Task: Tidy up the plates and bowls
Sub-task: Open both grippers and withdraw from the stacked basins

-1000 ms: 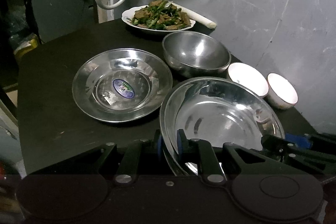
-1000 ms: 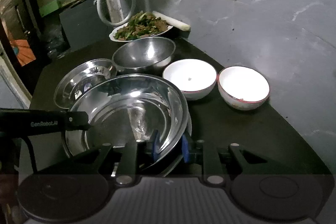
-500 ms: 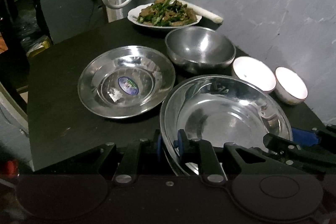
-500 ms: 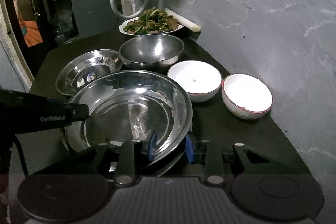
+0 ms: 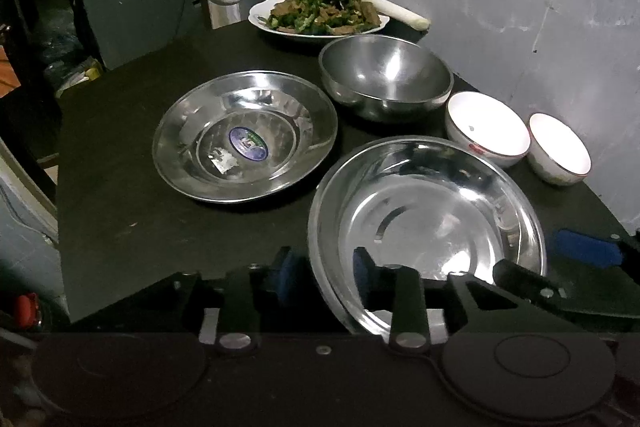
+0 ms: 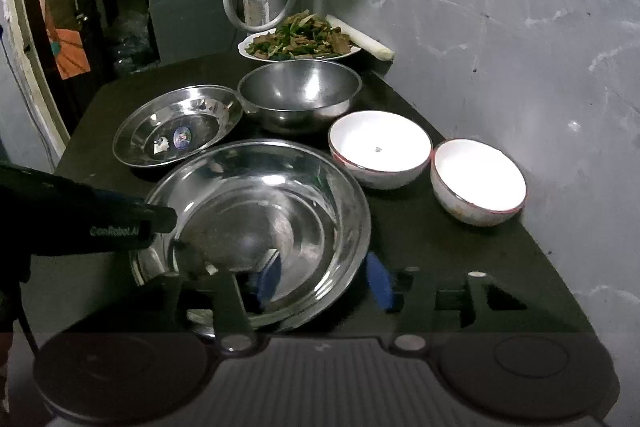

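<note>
Both tools open, astride the near rim of the big plate (image 5: 432,211) on the table (image 5: 120,211): left tool (image 5: 322,269) at its left edge, right tool (image 6: 324,277) at its right. Stickered plate (image 5: 244,137) lies far-left; left tool nearer.

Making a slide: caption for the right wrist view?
Both grippers open astride the large steel basin's rim, on a dark table.
</note>
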Available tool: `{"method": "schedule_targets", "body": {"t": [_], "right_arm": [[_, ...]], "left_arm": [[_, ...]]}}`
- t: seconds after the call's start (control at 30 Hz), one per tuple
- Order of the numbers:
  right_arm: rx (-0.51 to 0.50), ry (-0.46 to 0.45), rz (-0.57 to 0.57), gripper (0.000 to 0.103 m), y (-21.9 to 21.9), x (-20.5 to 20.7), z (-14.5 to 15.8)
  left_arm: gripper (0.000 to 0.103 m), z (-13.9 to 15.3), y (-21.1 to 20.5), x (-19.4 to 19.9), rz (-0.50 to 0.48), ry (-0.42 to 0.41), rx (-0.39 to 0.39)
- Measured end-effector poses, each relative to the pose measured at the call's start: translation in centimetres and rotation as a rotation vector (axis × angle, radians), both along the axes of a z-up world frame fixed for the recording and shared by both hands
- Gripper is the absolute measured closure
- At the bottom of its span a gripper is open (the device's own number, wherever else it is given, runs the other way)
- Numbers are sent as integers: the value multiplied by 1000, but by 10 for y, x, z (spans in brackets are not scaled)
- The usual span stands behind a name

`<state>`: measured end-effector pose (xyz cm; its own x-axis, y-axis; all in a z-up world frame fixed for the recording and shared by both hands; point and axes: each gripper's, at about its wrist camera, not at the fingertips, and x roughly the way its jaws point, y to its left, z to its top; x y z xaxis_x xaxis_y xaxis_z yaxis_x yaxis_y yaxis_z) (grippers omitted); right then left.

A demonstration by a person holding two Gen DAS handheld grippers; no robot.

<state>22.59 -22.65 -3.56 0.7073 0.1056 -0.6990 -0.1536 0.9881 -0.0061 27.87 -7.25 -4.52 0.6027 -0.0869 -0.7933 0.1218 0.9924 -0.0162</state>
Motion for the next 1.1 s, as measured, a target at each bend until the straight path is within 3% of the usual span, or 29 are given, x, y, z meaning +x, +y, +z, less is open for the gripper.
{"method": "schedule_targets", "body": {"t": [0.23,0.3,0.43,0.8,1.1], "right_arm": [[32,-28,-28,14,-3,-10,6],[53,-38,-40,6,-4,-13,10],[94,-59,-61,0,-3,-17,17],[146,-109,-28,0,31,-15,31],[104,-105,6,0,66,-4,30]], "left_arm": [[20,12,16,-9,45,-40,-1],[15,16,25,-12,64,-62,3],[7,22,49,-13,119,-77,-7],[1,25,128,4,251,-102,-38],[1,18,162,33,248,-117,-65]]}}
